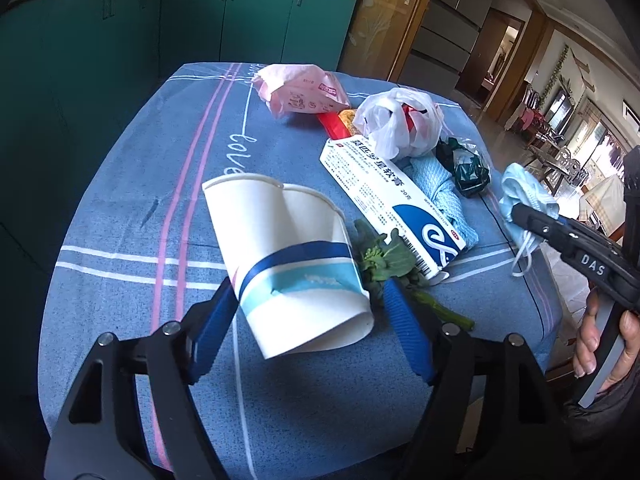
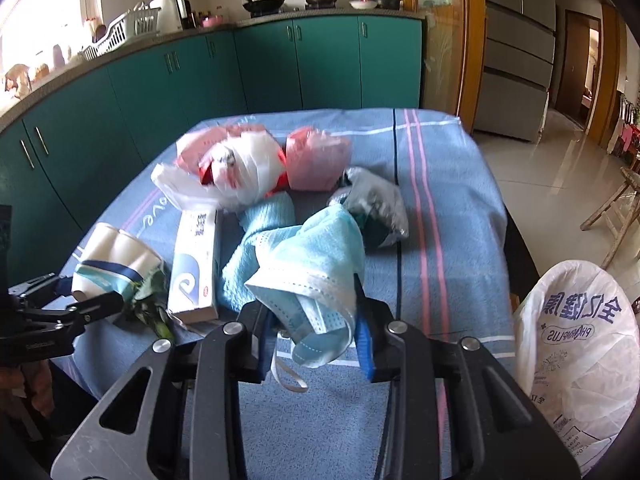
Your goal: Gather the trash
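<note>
Left tool [image 1: 308,308] has its blue fingers spread apart on either side of a crumpled paper cup [image 1: 288,264], which lies on its side on the counter [image 1: 120,240]; whether the pads touch it I cannot tell. Right tool [image 2: 316,320] is clamped together on a pale blue face mask [image 2: 316,280], whose ear loop dangles below the fingers.

Taking the white-and-blue ointment box [image 1: 396,208] as the landmark: the cup lies just left of it, a green vegetable scrap [image 1: 384,260] sits between them, and a blue knitted cloth [image 1: 440,196] lies just to its right. Beyond its far end rest a knotted white plastic bag [image 1: 400,124] and a pink packet [image 1: 300,88], with a dark green wrapper [image 1: 468,168] beyond the cloth.

A blue striped cloth covers the counter. Behind stand teal kitchen cabinets [image 2: 280,68] bearing pots and a dish rack; a fridge [image 2: 516,48] and tiled floor lie to the right. An open white printed bag [image 2: 576,344] sits at the counter's right edge.
</note>
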`<state>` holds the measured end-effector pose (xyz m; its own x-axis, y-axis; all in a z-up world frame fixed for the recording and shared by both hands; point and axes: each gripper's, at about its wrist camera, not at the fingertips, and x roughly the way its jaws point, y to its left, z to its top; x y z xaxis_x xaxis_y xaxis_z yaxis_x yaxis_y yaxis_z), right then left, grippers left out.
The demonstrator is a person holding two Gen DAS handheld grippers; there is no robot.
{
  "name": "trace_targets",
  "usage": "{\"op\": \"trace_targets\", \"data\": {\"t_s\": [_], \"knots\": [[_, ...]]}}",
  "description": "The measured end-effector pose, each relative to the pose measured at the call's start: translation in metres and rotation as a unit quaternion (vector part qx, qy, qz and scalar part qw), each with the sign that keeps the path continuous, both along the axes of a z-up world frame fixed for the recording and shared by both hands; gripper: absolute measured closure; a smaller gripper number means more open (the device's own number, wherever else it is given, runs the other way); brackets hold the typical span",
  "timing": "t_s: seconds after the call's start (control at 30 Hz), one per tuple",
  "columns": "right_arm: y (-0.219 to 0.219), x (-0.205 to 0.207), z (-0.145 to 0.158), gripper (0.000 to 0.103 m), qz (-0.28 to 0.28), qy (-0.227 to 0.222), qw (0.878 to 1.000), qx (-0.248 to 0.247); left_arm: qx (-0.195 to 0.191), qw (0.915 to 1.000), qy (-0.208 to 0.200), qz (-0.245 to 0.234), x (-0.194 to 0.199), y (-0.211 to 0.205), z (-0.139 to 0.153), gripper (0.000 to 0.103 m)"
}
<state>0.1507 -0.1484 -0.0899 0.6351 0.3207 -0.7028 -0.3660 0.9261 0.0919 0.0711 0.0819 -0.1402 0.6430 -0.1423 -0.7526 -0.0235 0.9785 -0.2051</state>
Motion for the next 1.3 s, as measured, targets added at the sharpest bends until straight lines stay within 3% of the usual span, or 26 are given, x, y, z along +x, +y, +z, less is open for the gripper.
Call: {"op": "trace_targets", "data": {"t_s": [0.33,0.67,1.3], "knots": [[-0.012,0.006,-0.005,0.07,-0.021,0.012,1.0,0.0,0.001,0.9999,0.01,0.011,0.003,0.005,-0.007,0.028],[-0.007,0.009,-0.016,0.07,-0.012,0.027,1.0,-0.003,0.046,0.9988,0.006,0.011,0.005,-0.003,-0.008,0.031],[-0.003,0.0,-0.013,0.07,0.003,0.018,1.0,-0.001,0.042,0.9984,-0.036,0.01,-0.009,-0.005,0.016,0.032]]}}
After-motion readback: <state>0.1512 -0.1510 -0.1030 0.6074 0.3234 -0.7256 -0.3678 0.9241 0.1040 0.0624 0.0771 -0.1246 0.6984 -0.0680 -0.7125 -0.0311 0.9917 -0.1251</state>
